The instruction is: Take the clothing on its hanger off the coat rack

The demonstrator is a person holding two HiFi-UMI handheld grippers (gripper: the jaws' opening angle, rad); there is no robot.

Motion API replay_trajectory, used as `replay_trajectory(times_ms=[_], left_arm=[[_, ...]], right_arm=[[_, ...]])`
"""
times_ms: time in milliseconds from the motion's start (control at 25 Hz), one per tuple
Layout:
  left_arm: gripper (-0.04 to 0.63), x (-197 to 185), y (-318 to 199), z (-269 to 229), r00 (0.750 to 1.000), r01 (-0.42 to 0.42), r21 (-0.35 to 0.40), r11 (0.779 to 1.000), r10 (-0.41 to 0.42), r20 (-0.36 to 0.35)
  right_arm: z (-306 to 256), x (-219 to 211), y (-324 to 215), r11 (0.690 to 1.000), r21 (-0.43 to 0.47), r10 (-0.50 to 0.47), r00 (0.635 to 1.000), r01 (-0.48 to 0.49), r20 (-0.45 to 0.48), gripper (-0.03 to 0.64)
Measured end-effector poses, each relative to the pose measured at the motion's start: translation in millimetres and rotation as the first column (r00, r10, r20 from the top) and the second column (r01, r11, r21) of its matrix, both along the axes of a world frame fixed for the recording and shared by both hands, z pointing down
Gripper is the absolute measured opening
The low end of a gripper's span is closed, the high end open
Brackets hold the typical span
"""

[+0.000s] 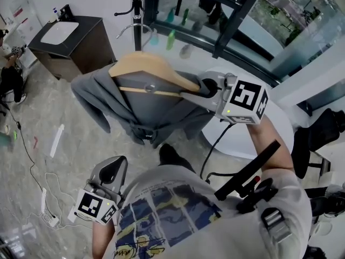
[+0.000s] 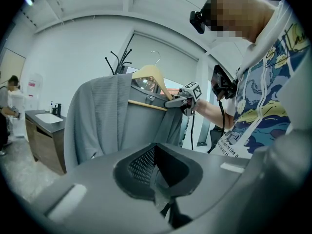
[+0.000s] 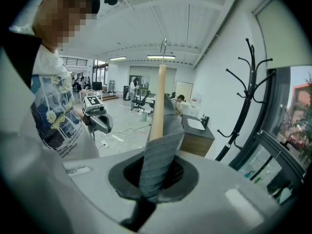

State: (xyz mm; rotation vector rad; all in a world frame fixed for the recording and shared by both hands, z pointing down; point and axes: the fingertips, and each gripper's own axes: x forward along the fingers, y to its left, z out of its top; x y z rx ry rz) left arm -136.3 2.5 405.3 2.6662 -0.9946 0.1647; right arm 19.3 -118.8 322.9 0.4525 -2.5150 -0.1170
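Pale stone floor (image 1: 38, 107), with the coat rack (image 1: 137, 9) at 12 o'clock by the window. The right gripper (image 1: 187, 93) is clamped on one tip of the wooden hanger (image 1: 153, 69), which carries the grey jacket (image 1: 145, 109) and looks clear of the rack. The left gripper (image 1: 110, 169), at 7 o'clock, is closed and empty. Held by one end only, the hanger could pivot and let the jacket slide off.

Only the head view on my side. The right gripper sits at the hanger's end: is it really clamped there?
Observer: Yes; the right gripper view shows the right gripper shut on the gray garment over the end of the wooden hanger.
Operator: Is it off the coat rack?
Observer: The left gripper view shows the metal hook in open air, apart from the coat rack.
Operator: And the left gripper?
Observer: Nothing between its jaws.
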Motion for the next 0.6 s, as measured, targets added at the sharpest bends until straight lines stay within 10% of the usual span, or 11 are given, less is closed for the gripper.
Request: replay_trajectory(times_ms=[600], left_arm=[[0.002,7.6,-1.4,-2.8,1.0,0.012,-0.008,1.0,-0.012,0.005]], right_arm=[[1.9,3.7,-6.7,1.0,-0.009,-0.019,1.0,0.019,-0.009,0.006]])
